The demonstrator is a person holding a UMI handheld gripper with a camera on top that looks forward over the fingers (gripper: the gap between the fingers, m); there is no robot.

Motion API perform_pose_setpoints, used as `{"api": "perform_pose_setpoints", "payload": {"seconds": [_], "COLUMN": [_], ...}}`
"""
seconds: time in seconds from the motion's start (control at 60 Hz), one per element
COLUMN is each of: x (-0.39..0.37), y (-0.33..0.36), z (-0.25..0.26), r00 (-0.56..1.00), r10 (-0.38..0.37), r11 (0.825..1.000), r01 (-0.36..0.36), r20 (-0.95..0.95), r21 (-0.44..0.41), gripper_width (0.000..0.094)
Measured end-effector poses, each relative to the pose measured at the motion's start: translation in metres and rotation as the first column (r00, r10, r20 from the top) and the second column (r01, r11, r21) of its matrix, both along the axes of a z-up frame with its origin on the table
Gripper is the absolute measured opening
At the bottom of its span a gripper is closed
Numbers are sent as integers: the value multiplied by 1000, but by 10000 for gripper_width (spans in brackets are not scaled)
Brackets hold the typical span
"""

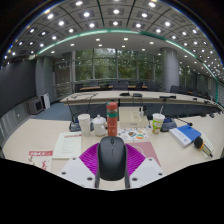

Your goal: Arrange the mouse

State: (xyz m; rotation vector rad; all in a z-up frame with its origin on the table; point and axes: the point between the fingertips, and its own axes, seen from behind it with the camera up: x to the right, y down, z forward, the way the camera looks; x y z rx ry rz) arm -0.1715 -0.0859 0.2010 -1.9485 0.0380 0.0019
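A dark grey computer mouse [112, 157] sits between my two fingers, its nose pointing away from me. My gripper [112, 160] is shut on it: the magenta pads [90, 157] press against both of its sides. The mouse is held above the near part of a pale table [30, 145]. What lies directly beneath the mouse is hidden.
Beyond the fingers on the table stand a white cup [85, 123], a white jar with a red lid [99, 125], a tall box [112, 117], snack packets [132, 131] and a paper cup [158, 122]. Papers [66, 146] lie left, a blue book [186, 134] right. Office desks stand behind.
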Motion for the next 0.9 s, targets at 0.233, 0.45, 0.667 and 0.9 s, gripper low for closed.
{"api": "perform_pose_setpoints", "payload": {"seconds": [0.233, 0.45, 0.667, 0.9], "x": [83, 112, 115, 110], "y": [128, 165, 163, 109], "z": [-65, -181, -212, -149], "r00": [999, 999, 1000, 1000], "r10": [-32, -28, -13, -17], "r11": [996, 966, 953, 964], "r01": [30, 23, 8, 12], "r20": [-25, -17, -17, -15], "r21": [-83, -257, -304, -266], "gripper_width": [333, 338, 500, 863]}}
